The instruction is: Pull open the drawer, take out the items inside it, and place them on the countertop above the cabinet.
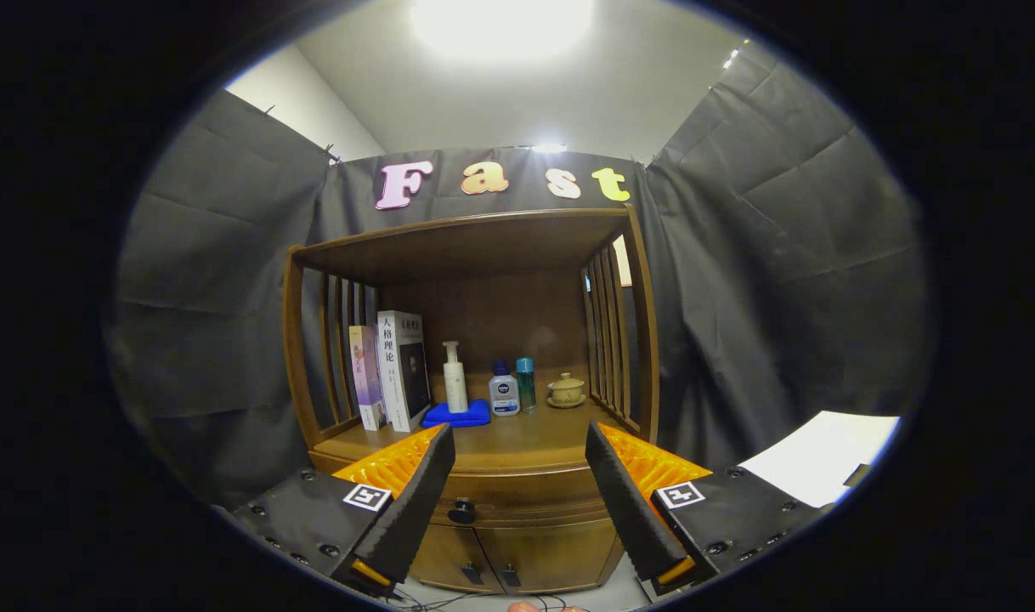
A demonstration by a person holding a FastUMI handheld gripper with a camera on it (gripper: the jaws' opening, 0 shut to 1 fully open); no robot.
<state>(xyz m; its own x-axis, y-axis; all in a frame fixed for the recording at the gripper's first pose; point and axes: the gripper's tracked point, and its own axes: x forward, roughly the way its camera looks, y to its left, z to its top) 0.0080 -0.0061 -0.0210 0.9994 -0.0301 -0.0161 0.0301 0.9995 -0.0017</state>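
Note:
A wooden cabinet stands ahead of me. Its drawer [517, 501] is closed, with a dark round knob [461, 511] on the front, just ahead of my left finger. My gripper [517, 484] is open, fingers spread wide on either side of the drawer front, with nothing between them. The countertop [526, 438] lies above the drawer, beyond the fingertips. The drawer's contents are hidden.
On the countertop, under a shelf roof with slatted sides: two upright books [390, 378], a white pump bottle [455, 378] on a blue cloth [458, 415], a small bottle [504, 393], a teal bottle [526, 382], a lidded cup [566, 390]. Two cabinet doors [517, 557] sit below the drawer.

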